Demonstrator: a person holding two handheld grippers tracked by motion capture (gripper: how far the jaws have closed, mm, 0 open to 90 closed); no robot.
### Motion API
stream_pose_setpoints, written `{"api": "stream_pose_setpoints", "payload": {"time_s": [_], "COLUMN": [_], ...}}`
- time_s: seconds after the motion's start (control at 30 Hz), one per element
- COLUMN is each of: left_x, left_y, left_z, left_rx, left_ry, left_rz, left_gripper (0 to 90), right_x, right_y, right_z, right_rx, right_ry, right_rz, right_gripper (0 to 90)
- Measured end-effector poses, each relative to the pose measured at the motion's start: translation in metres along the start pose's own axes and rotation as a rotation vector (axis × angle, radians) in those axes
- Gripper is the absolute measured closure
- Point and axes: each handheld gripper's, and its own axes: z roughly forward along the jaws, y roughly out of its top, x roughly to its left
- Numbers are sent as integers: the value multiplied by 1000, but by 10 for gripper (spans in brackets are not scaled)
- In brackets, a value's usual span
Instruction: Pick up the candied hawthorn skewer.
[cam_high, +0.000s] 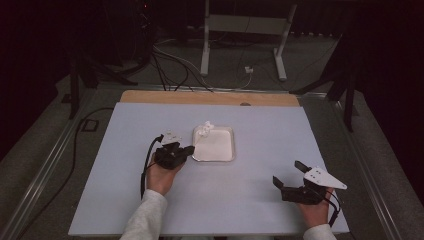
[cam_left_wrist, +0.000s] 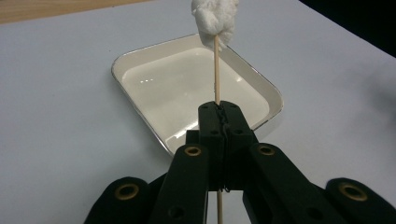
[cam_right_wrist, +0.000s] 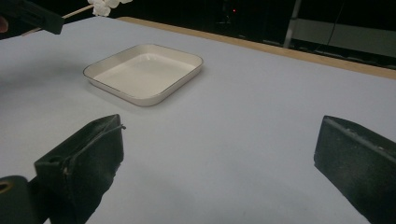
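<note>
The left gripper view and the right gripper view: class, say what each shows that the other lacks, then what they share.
Left gripper view alone: the left gripper from behind, jaws shut on a thin wooden skewer that passes between them, topped by a white fluffy lump.

Right gripper view alone: the right gripper with jaws wide apart and nothing between them, plus the white frame legs in the dark background.

Both share: the white square tray, with nothing lying in it, on the pale table sheet, and the skewer with its lump.
</note>
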Motion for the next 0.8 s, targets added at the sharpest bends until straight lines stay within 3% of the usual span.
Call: {"api": "stream_pose_setpoints", "payload": {"time_s": [0.37,0.53,0.63,0.77,0.8], "left_x": [-8,-9,-8,-8,-8], "left_y": [-8,-8,-8,-10,-11], "left_z": [-8,-9,-12,-20,-22], "left_rx": [-85,-112,-127,-152,-151], "left_ry": [-4,-20,-26,-33,-37], "left_rz": [66,66,74,74,80], "left_gripper": [900,900,900,900,900], "right_x": [-1,-2,-6,-8,-9], "right_y": [1,3,10,20,30], "right_z": [0,0,-2,-4,-4], "right_rx": [0,-10,-39,-68,-83], "right_ry": [0,0,16,29,48], "right_rz": [4,16,60,59,55], "right_gripper": [16,16,16,16,16]}}
